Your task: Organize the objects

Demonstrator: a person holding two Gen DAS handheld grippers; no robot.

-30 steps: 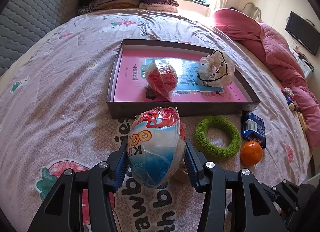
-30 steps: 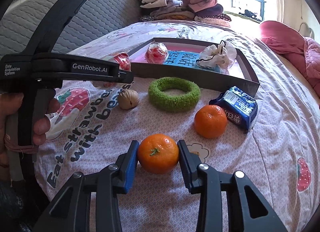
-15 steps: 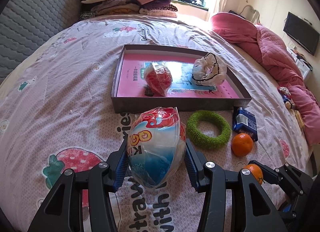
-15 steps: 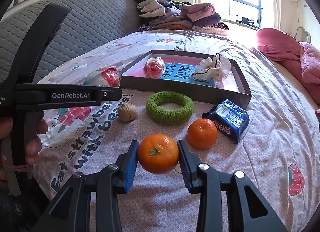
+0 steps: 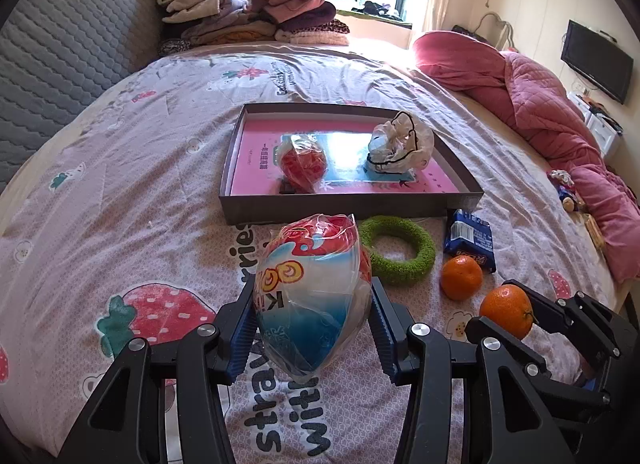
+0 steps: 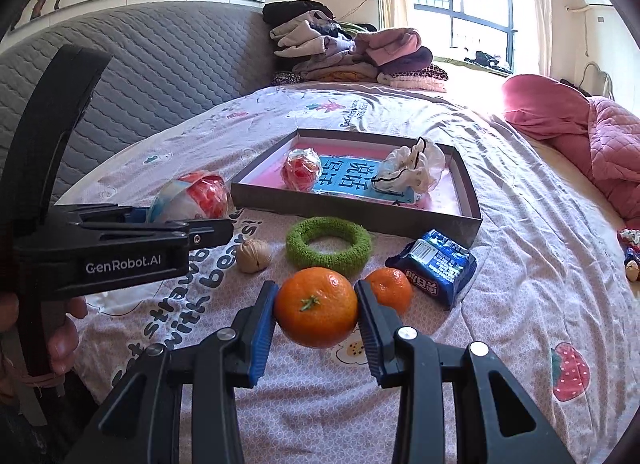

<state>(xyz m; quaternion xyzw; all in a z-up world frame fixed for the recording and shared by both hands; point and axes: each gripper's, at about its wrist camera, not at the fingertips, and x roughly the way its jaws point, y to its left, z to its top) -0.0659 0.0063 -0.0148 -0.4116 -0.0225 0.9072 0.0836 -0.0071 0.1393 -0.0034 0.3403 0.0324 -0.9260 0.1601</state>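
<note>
Seen left to right from the right wrist camera, a person's fingers at the lower left edge of the frame grip the handle of the left hand-held gripper, which is clamped on a plastic-wrapped snack bag printed in red, white and blue, held above the strawberry-print bedsheet. Just right of it, a walnut lies on the sheet beside a green fuzzy ring. At bottom centre the right hand-held gripper is closed on a mandarin, its blue pads pressing both sides of the fruit. A second mandarin sits on the bed just behind it, next to a blue snack packet right of centre. Behind the ring, in the middle of the frame, a shallow dark box with a pink lining holds a red wrapped bundle on its left side and a crumpled white bag on its right. Folded clothes are stacked at the top centre, and a pink quilt lies at the far right.
</note>
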